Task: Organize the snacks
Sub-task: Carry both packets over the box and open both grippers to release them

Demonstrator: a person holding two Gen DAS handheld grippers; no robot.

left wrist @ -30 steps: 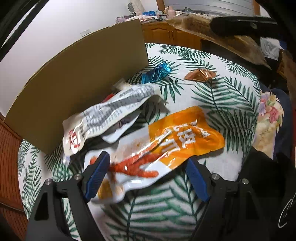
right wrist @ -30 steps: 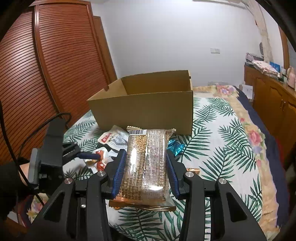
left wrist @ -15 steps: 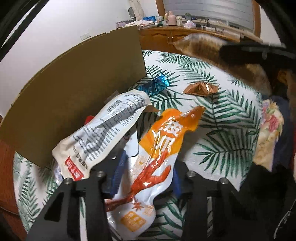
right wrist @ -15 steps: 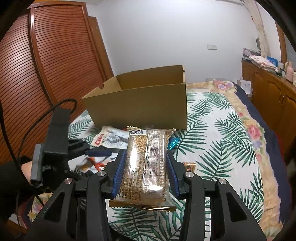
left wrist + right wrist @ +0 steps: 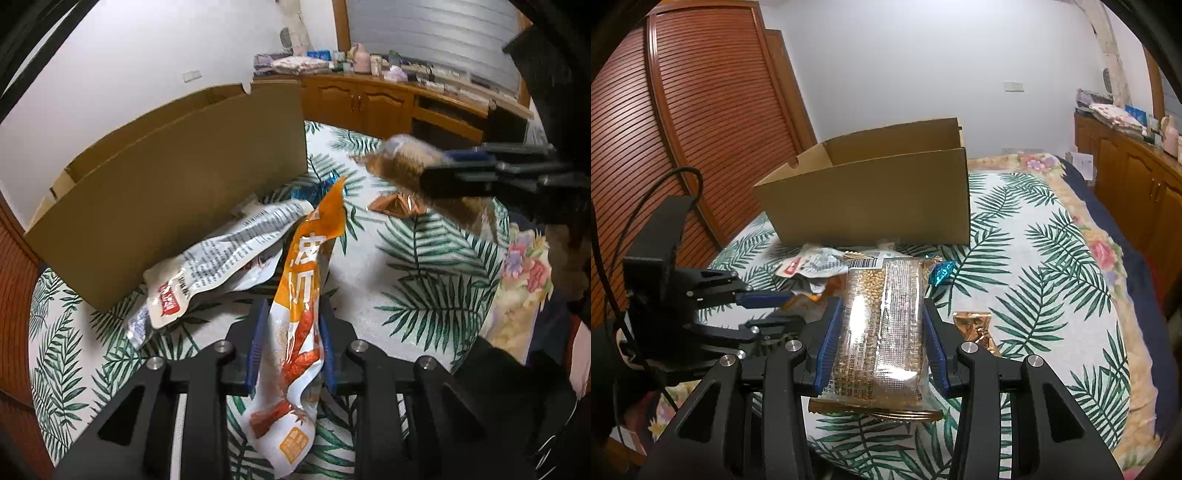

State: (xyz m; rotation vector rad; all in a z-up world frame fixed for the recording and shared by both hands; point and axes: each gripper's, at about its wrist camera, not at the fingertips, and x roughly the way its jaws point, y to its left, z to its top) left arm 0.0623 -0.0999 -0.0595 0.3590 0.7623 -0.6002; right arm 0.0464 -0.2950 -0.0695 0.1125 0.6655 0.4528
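The left gripper is clamped on the orange snack pouch, which stands on edge between its blue pads, lifted clear so it can be carried; the right gripper is clamped across the clear grain-bar packet, held flat and raised, likely bound for the box; beyond them a white pouch lies on the leaf-print bedspread, touching the box front, with a copper wrapper and blue wrapper nearby; farthest stands the open cardboard box
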